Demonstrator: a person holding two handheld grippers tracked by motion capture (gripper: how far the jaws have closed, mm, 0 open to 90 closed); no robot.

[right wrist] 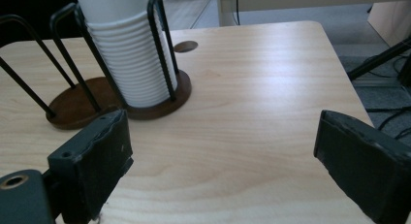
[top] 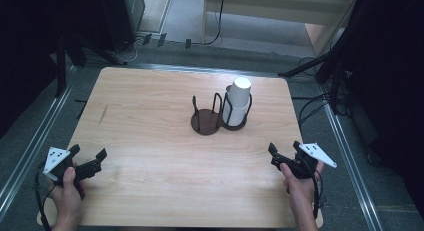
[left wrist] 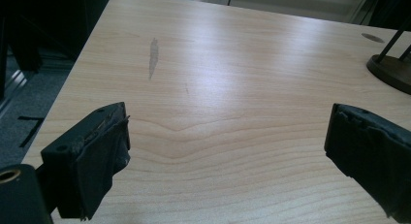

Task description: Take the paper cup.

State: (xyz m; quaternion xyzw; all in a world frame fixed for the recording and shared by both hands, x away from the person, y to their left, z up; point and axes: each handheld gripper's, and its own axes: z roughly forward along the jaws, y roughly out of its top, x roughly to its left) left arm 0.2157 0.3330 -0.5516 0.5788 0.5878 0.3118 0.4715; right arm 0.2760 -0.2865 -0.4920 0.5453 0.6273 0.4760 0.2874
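- A tall stack of white ribbed paper cups [top: 239, 102] stands in the right-hand ring of a dark brown double wire cup holder [top: 219, 116], a little past the middle of the pale wooden worktop [top: 150, 141].
- The thin black uprights hug the stack on all sides, most likely so that it can't topple and a cup has to be lifted straight up.
- The left-hand ring [top: 206, 118] of the holder has nothing in it, which suggests cups are meant to go there.
- The stack's long axis runs upright, perhaps leaning a touch toward the far right. The top cup appears to sit base up, its closed end facing the high camera, so the mouths point down at the holder's base.
- The left gripper [top: 89, 161] hovers over the near left corner of the worktop, released, with bare wood between its black jaws. It is well apart from the holder.
- The right gripper [top: 286, 152] hangs over the near right part of the worktop, also released and holding nothing. In the right gripper view the stack [right wrist: 127, 54] sits ahead, toward the left jaw.
- Both hands sit back and wide, which I read as a ready pose before reaching. The right gripper looks better placed for the cups.
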